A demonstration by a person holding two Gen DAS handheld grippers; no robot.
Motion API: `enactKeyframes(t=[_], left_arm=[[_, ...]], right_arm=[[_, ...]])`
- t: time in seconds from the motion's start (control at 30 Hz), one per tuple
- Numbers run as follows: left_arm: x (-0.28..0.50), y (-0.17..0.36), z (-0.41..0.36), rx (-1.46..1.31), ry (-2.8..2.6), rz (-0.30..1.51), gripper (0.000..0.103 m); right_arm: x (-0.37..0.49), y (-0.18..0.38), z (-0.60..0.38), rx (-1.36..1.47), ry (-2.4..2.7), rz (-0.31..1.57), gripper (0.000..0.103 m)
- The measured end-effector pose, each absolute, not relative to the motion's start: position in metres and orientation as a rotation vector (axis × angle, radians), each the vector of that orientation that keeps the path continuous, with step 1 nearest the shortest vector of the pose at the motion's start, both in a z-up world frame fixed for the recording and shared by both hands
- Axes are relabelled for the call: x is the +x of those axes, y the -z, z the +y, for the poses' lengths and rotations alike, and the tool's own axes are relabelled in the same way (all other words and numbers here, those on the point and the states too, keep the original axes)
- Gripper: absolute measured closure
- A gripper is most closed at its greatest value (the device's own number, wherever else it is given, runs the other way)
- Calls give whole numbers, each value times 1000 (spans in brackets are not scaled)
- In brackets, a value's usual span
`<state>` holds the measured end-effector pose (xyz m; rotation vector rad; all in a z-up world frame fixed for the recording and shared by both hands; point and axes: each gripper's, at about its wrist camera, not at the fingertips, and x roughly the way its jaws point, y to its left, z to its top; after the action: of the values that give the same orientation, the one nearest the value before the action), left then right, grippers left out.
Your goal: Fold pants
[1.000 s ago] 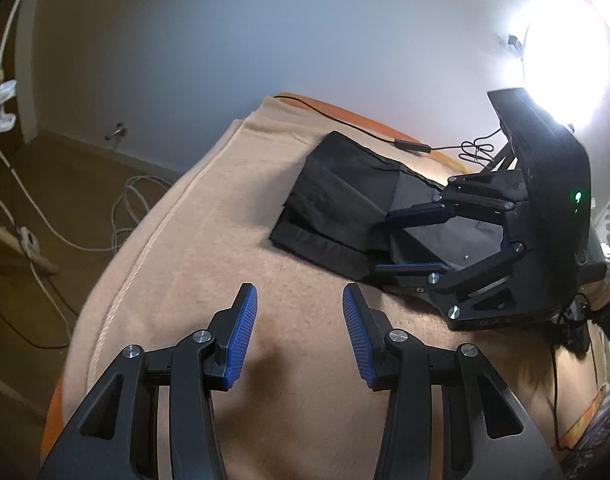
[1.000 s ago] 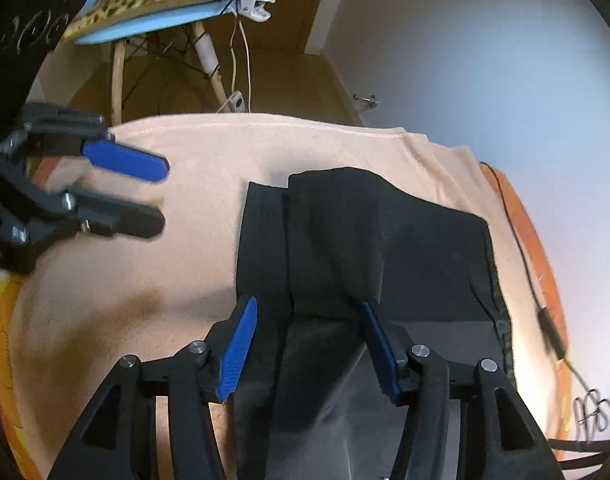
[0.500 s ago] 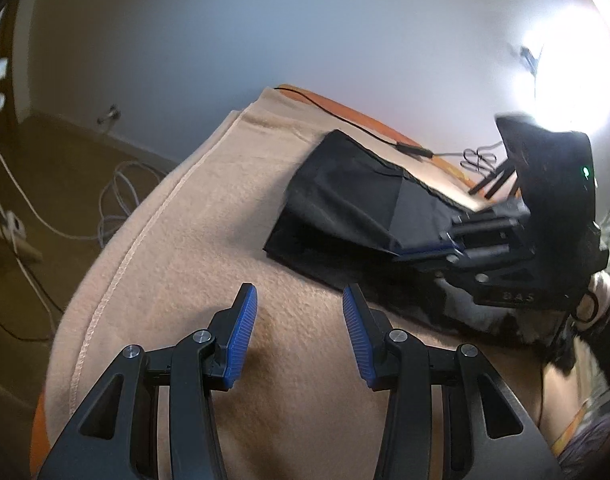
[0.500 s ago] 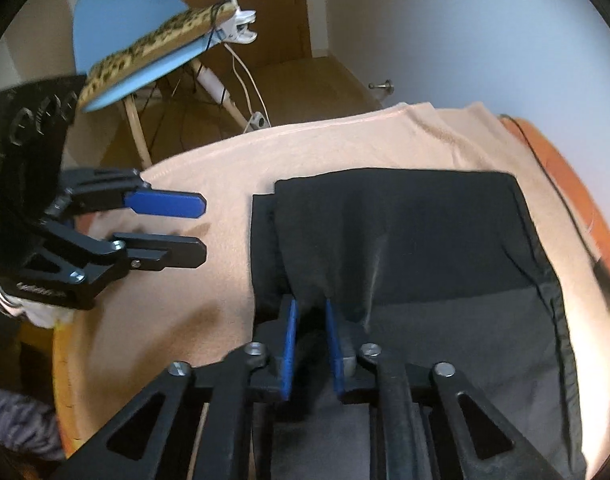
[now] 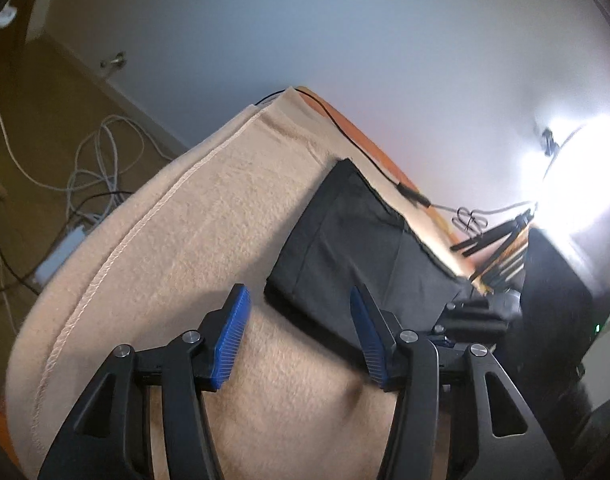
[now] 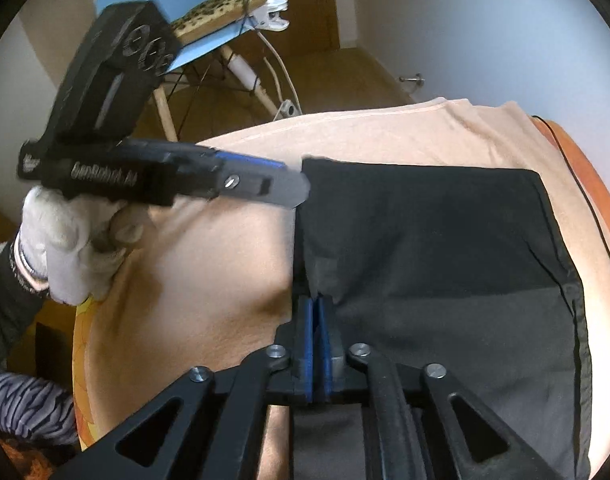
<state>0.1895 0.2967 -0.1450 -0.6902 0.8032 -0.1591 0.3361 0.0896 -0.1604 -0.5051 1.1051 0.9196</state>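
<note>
Black pants (image 5: 345,248) lie folded on a beige blanket (image 5: 185,240) over the bed. My left gripper (image 5: 297,292) hovers just in front of the pants' near corner; its jaws are opening and nothing is between them. In the right wrist view it (image 6: 293,188) appears side-on at the pants' (image 6: 425,248) far left corner, held by a white-gloved hand (image 6: 73,248). My right gripper (image 6: 313,300) pinches the pants' near left edge; a ridge of black cloth sits between the nearly closed pads, and the jaws are starting to open. It (image 5: 461,312) is blurred in the left wrist view.
The blanket's (image 6: 385,136) stitched edge runs close to the pants' far side. A black cable (image 5: 409,192) lies along the orange mattress rim. Loose cables (image 5: 97,160) cover the floor. A bright lamp (image 5: 577,176) glares at right. A blue chair (image 6: 209,44) stands beyond the bed.
My right gripper closed on the pants' left edge and bunched up a ridge of cloth. My left gripper rolled and moved in toward the pants' corner, its jaws spreading wider.
</note>
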Motion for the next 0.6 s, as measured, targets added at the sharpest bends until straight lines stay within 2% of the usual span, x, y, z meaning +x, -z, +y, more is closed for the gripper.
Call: enactKeyframes(t=[0.07,0.23,0.47,0.6], left_arm=[[195,146,297,-708,164,805,52],[199,146,296,-717,162,811,52],[201,147,297,-757,192,815,52],[201,146,293,-738,201,818,54]], right_arm=[[333,157,87,-508,-912,1088,72],[325,156,89,-553,-876,1050,72],[306,162,106,-654,-844,968,65],[304,155,92,-604,-847,968,65]])
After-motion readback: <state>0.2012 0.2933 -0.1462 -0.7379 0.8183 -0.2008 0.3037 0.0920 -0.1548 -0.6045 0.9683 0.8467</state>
